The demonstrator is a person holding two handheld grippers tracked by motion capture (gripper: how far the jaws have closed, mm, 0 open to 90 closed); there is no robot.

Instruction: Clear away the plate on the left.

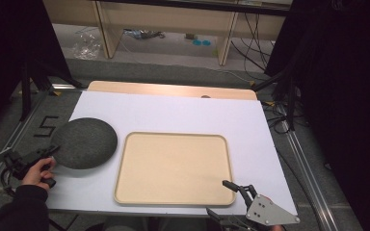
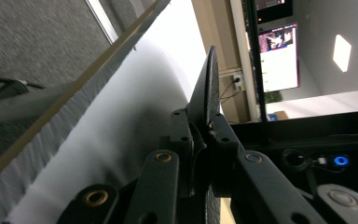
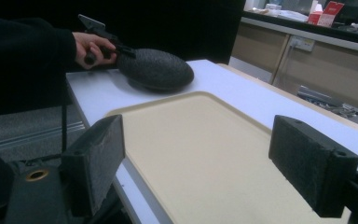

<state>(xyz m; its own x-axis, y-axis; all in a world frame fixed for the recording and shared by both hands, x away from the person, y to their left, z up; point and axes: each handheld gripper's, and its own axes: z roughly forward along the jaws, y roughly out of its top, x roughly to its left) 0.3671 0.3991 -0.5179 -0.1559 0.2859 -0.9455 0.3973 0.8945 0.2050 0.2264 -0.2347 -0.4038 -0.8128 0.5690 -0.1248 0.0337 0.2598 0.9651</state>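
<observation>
A dark grey round dish (image 1: pixel 84 143) lies dome-up on the white table top (image 1: pixel 183 113), at its left side. My left gripper (image 1: pixel 53 150) comes in from the left edge, held by a hand (image 1: pixel 37 172), and is shut on the dish's near rim. In the left gripper view the thin rim (image 2: pixel 209 88) stands edge-on between the two clamped jaws of the left gripper (image 2: pixel 200 123). My right gripper (image 1: pixel 218 197) stands open at the front right corner of an empty beige tray (image 1: pixel 173 168). Its two pads (image 3: pixel 98 154) frame the tray (image 3: pixel 205 154) with nothing between them, and the dish (image 3: pixel 156 69) shows farther off.
The tray takes up the middle of the table, just right of the dish. A wooden board edge (image 1: pixel 173 89) runs along the table's far side. Dark stands and cables (image 1: pixel 279 96) flank the table, and shelving legs (image 1: pixel 226 43) stand on the floor beyond.
</observation>
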